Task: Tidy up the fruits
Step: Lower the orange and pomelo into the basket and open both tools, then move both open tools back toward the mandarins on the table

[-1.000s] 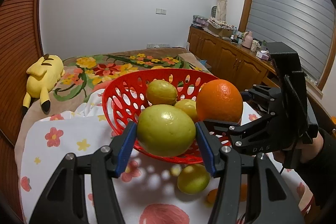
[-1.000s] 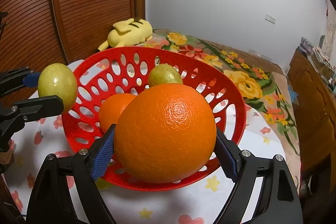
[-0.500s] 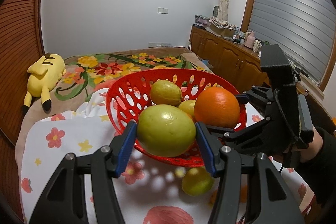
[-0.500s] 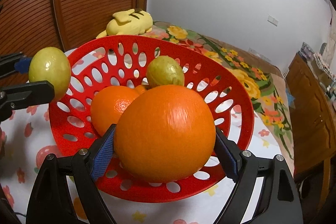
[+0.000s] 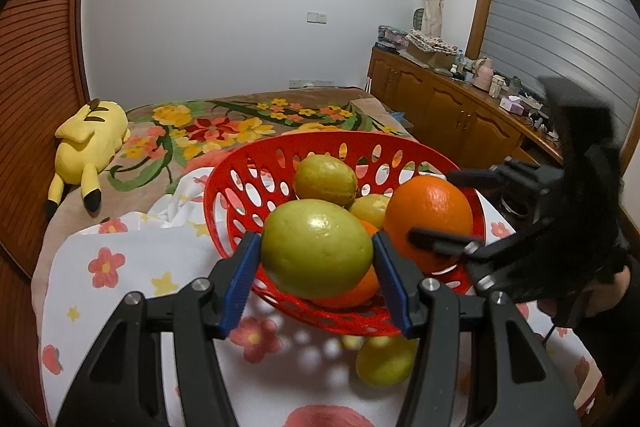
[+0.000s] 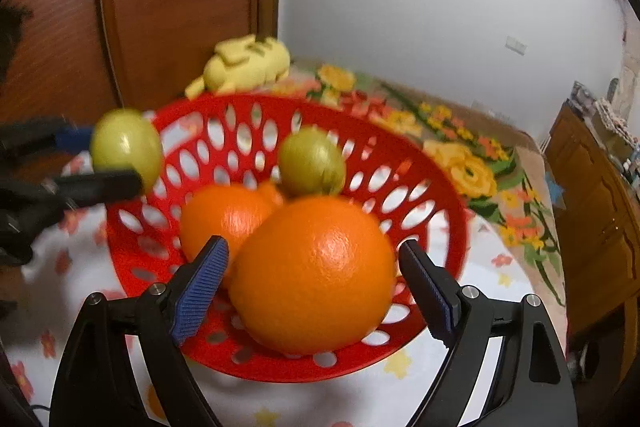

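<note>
A red perforated basket (image 5: 240, 187) (image 6: 436, 195) stands on a floral cloth. My left gripper (image 5: 316, 283) is shut on a yellow-green lemon (image 5: 316, 253) and holds it over the basket's near rim; the lemon also shows in the right wrist view (image 6: 126, 145). My right gripper (image 6: 316, 287) has opened, its blue pads apart from a large orange (image 6: 316, 279) (image 5: 432, 215) that sits over the basket. Inside are another orange (image 6: 224, 215) and a lemon (image 6: 312, 163) (image 5: 324, 179).
A loose lemon (image 5: 386, 361) lies on the white floral cloth (image 5: 120, 267) in front of the basket. A yellow plush toy (image 5: 90, 139) lies on the flowered blanket behind. Wooden cabinets (image 5: 448, 115) stand at the right, a wooden wardrobe (image 6: 160, 7) at the left.
My right gripper's jaws have opened and let go of the large orange over the basket. My left gripper has moved closer to the basket with the lemon still held.
</note>
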